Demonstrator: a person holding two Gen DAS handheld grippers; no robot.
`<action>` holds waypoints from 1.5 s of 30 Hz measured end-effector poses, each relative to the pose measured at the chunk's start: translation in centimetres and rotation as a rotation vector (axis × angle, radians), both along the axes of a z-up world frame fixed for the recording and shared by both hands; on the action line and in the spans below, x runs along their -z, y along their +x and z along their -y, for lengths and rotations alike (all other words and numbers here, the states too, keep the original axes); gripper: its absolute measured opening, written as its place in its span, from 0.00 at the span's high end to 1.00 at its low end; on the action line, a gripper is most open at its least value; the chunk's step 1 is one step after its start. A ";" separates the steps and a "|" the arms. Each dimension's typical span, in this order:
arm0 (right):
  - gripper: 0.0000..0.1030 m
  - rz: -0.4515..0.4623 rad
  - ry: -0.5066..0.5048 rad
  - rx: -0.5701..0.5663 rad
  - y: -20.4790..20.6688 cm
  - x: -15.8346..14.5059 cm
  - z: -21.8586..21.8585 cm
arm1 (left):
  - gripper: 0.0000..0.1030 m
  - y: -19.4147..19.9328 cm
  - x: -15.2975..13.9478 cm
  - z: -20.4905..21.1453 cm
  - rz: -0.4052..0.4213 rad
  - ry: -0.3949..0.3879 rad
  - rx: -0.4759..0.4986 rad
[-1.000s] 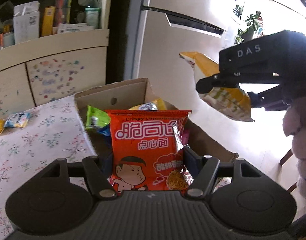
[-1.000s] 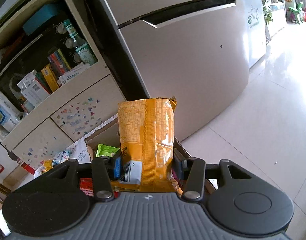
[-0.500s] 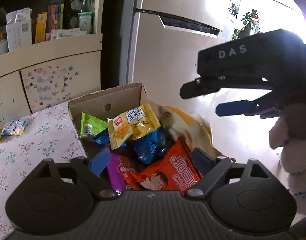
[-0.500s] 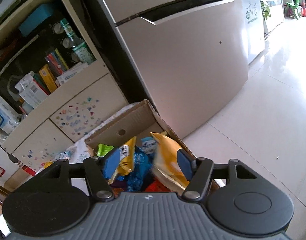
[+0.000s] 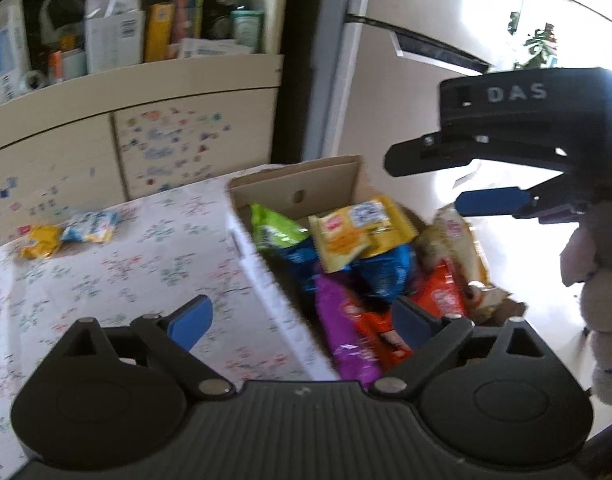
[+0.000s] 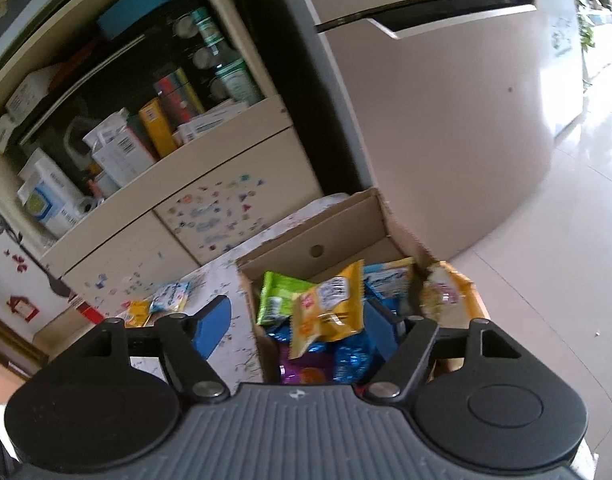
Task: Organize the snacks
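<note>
Your left gripper (image 5: pixel 301 322) and right gripper (image 6: pixel 295 322) are opening, fingers now released and empty. Both packets have dropped into the cardboard box (image 5: pixel 326 180) at 1 o'clock; two snacks (image 5: pixel 71 232) remain on the worktop (image 5: pixel 125 272).

From my left wrist view the cardboard box (image 5: pixel 293 184) is smeared by motion, its near end hidden behind my rig. The purple packet (image 5: pixel 346 332) runs under it too. The two small packets (image 5: pixel 69 232) far left are too blurred to read.
</note>
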State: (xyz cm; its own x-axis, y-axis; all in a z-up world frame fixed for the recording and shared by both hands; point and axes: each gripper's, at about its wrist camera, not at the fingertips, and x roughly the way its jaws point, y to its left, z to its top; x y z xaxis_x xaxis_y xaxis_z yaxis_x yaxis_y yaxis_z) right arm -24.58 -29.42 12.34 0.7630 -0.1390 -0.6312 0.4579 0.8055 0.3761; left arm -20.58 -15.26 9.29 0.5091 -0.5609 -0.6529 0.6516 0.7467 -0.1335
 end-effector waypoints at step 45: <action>0.14 -0.116 -0.070 -0.328 10.7 3.8 -11.1 | 0.05 15.9 5.3 -14.4 -0.099 0.273 -0.374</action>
